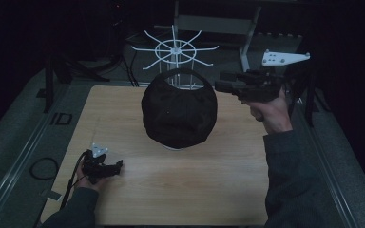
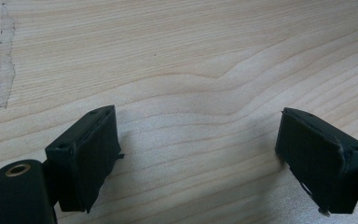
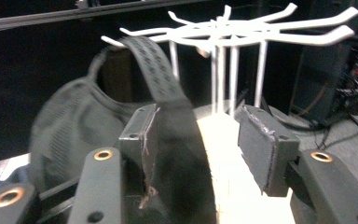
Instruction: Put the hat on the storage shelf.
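Cap [image 1: 179, 111] hangs on rack [image 1: 175, 49]. Right gripper [image 3: 196, 140] beside cap, jaws half open astride its strap [image 3: 154, 70], no squeeze. Left gripper [image 1: 119, 166] well apart, wide, empty, on table [image 1: 218, 175].

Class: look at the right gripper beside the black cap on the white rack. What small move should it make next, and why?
Probably close the right gripper on the cap's back strap. The strap already runs between the open jaws, against one pad with a gap at the other, so nothing is gripped. The black cap hangs on the white rack; the left gripper rests open on the table.
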`<move>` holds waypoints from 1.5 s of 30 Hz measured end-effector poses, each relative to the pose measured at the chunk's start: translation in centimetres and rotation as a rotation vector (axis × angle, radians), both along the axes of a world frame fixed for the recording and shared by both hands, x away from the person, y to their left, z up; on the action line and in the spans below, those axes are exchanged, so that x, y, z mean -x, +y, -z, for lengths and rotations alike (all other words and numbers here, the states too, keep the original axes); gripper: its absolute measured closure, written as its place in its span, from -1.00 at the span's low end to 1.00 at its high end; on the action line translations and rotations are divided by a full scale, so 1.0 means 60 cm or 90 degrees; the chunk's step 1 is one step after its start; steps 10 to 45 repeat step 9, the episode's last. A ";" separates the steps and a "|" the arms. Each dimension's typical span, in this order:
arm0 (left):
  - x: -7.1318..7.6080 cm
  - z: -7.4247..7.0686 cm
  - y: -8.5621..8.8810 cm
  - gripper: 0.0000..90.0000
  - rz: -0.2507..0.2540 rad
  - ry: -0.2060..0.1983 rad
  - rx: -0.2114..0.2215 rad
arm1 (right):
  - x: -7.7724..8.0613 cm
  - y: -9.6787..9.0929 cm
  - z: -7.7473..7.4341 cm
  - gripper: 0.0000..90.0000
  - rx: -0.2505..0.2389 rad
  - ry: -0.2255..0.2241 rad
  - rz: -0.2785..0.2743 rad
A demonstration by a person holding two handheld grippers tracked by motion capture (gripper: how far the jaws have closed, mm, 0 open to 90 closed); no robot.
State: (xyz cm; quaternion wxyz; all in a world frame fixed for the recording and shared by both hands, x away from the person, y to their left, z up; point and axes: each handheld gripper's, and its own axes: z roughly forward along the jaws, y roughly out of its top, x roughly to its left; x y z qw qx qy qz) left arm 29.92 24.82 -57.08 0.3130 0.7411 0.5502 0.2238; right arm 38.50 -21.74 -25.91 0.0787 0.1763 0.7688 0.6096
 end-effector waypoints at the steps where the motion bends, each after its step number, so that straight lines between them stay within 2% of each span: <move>1: 0.000 0.000 0.000 -0.70 0.000 0.000 0.000 | -0.002 -0.003 0.003 0.08 0.001 0.003 0.005; 9: 0.000 0.000 0.000 -0.70 0.000 0.000 0.000 | -0.009 -0.015 0.023 0.20 0.008 0.019 0.032; 45: 0.000 0.000 0.000 -0.70 0.000 0.000 0.000 | -0.009 -0.015 0.023 0.20 0.008 0.019 0.032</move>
